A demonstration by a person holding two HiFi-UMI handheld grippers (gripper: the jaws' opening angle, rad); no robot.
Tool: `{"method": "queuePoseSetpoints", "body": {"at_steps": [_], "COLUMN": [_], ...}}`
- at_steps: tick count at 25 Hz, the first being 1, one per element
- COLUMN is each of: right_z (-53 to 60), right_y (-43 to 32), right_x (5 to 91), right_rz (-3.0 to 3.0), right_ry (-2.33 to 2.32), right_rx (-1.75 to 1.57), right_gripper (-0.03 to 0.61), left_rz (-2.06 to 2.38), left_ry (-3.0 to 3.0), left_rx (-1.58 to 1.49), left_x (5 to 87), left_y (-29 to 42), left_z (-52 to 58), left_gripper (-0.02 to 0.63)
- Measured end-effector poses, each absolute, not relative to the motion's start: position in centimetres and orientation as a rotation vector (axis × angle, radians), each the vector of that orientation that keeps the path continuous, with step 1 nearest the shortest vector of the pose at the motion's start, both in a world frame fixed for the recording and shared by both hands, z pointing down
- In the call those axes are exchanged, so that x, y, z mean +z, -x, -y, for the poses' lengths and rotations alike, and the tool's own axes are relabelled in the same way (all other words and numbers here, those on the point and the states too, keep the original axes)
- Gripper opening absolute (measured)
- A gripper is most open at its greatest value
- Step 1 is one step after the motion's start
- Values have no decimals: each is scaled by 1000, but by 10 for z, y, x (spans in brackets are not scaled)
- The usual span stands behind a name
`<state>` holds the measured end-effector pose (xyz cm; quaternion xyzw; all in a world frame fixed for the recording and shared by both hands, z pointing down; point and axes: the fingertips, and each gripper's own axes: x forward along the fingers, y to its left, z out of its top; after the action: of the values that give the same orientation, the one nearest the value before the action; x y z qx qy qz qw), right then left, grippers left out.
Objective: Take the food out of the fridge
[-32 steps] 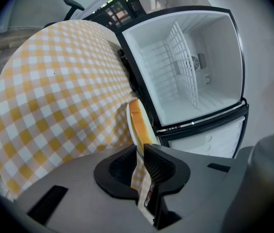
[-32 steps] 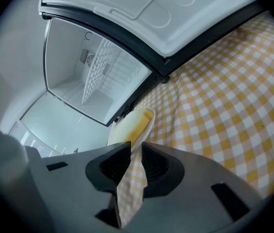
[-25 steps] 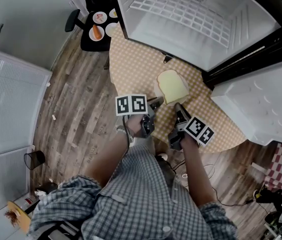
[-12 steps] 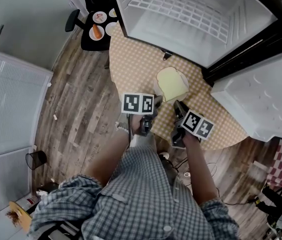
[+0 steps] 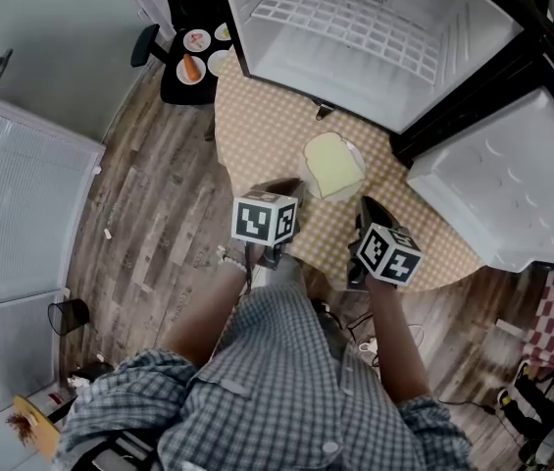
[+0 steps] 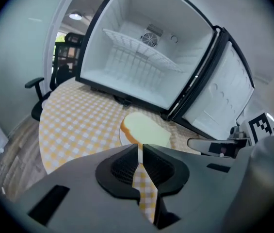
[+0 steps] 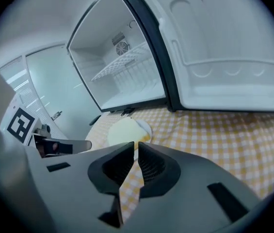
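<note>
Left gripper [image 6: 139,148]: grey two-jaw tool, jaws pressed almost together with nothing between them; a cube with black-and-white square markers [image 5: 265,220] is carried on top. Right gripper [image 7: 137,145]: same make, jaws likewise closed to a thin slit and empty, held beside the left. Just ahead of both tips, a pale slice of bread [image 5: 333,163] is laid on a small white plate [image 7: 148,128], outside the fridge. Plate is set on a round table under a yellow-and-white checked cloth [image 5: 257,126]. Behind the table, an open white fridge [image 5: 375,37] is seen, with a white wire shelf [image 6: 141,50] and its moulded door [image 5: 497,189] swung to the right. Floor: grey-brown wood planks [image 5: 149,204]. Beyond the table, small plates are set on a low black stand [image 5: 180,78].
</note>
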<state>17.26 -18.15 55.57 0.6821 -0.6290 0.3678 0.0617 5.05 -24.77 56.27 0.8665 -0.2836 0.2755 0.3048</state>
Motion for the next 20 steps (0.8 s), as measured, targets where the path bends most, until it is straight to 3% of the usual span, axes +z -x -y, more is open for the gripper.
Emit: {"method": "queuePoseSetpoints", "body": {"at_steps": [3,20], "right_z": [173,113], "right_y": [-178,-174], "right_x": [531,399], "right_rz": [1924,2086], "right_ry": [-2080,-2139], "right_rx": [946,407], "right_gripper": [20,11], "left_rz": [780,753], "left_ry": [-2404,-2846], "left_rx": [727,543], "left_x": [542,414], "left_y": [-55,-87], "left_z": [244,177], "left_gripper": [9,8]}}
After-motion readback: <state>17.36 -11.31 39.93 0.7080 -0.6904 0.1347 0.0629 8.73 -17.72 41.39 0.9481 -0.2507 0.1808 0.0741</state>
